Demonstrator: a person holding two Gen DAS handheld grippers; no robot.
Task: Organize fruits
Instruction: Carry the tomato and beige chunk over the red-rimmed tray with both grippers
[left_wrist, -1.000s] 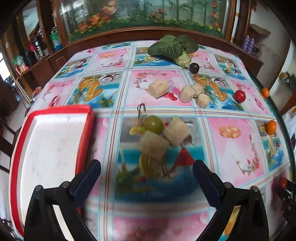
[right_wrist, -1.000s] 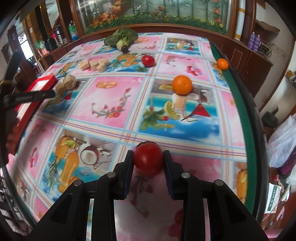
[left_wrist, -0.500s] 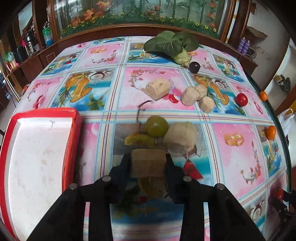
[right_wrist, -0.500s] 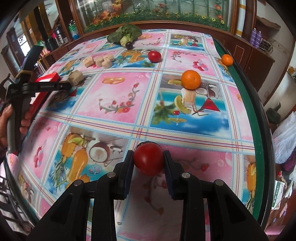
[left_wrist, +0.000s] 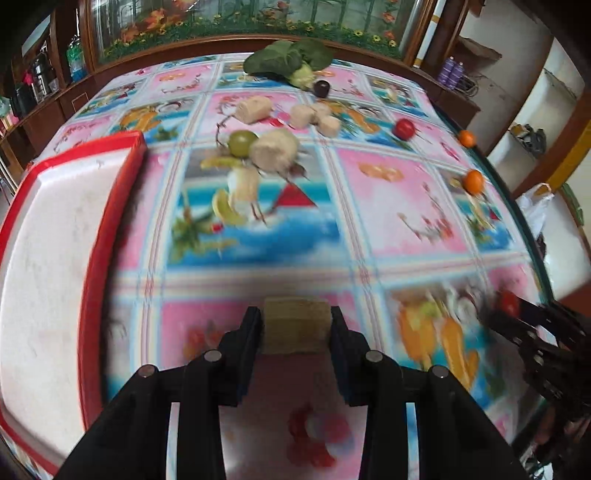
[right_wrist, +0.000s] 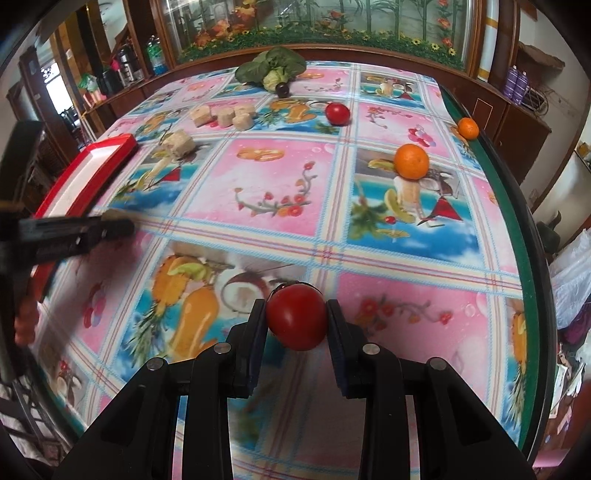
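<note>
Pinching a tan block (left_wrist: 296, 325) it earlier straddled wide, the left tool (left_wrist: 296, 326) lifts clear; right tool (right_wrist: 297, 317) still grips tomato (right_wrist: 297, 318).

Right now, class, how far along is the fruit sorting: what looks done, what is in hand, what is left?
Done: nothing shows in the red tray yet. In hand: the left claw grips a tan block; the right claw grips a red tomato. Left on the tablecloth: an orange, a second orange near the edge, another tomato, a green fruit and more tan blocks.
</note>
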